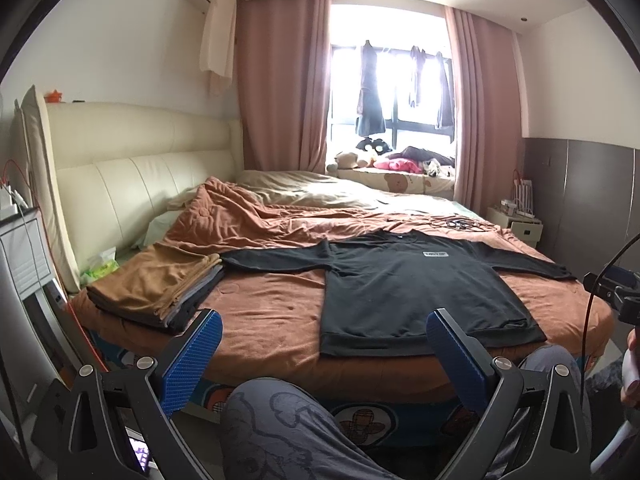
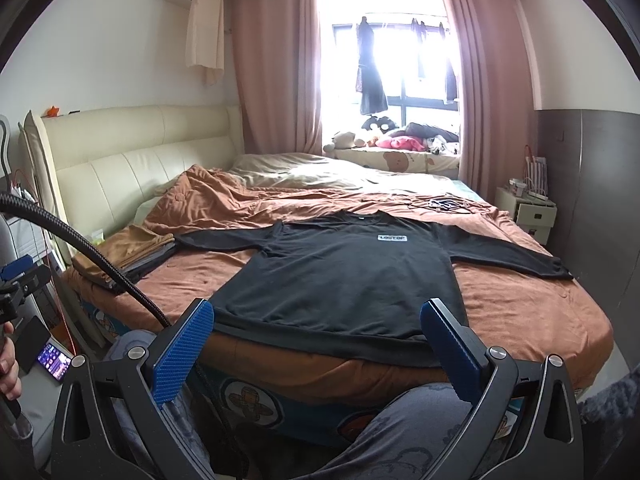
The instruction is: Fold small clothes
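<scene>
Black sweatshirt flat, beyond both parted hand-held grippers

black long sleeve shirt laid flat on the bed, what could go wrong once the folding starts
1. The black long-sleeve shirt has its hem at the bed's near edge, so a pull toward the person might drag it off.
2. Its sleeve tip lies against the stack of folded brown and grey clothes; lifting that sleeve may disturb the stack.
3. The rumpled orange-brown blanket underneath could bunch up with the fabric when the open right gripper or left gripper pinches.
</scene>
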`<action>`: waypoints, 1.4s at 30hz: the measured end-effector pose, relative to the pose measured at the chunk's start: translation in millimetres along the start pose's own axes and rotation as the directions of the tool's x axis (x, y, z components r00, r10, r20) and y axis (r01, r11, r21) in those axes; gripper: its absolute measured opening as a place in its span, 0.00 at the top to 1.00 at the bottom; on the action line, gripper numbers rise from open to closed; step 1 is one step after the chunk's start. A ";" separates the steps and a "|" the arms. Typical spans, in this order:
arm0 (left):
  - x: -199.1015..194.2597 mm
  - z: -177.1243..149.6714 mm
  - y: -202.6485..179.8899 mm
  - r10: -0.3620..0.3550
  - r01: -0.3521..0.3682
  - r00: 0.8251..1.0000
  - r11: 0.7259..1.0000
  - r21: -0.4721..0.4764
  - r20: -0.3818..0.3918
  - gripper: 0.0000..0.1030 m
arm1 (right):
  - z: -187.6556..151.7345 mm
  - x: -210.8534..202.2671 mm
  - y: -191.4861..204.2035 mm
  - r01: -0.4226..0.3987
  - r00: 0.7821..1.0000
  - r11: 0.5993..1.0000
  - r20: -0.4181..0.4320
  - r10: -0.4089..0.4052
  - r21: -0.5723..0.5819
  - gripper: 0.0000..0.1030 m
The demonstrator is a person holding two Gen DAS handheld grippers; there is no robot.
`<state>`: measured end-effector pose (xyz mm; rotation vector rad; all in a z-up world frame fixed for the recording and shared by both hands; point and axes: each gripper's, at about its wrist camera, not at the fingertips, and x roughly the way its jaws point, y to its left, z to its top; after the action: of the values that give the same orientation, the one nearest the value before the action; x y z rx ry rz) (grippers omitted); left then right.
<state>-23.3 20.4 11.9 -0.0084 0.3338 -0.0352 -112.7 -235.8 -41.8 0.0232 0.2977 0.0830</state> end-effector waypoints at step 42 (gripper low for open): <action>137.3 24.7 36.3 -0.007 0.001 0.994 0.998 -0.057 -0.108 0.00 | 39.2 155.8 -15.1 -0.033 0.992 0.998 -0.122 0.039 0.049 0.00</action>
<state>115.7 51.7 -10.2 -0.0639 0.4433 -0.0298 48.5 -238.0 -50.3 0.0697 0.4229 0.1136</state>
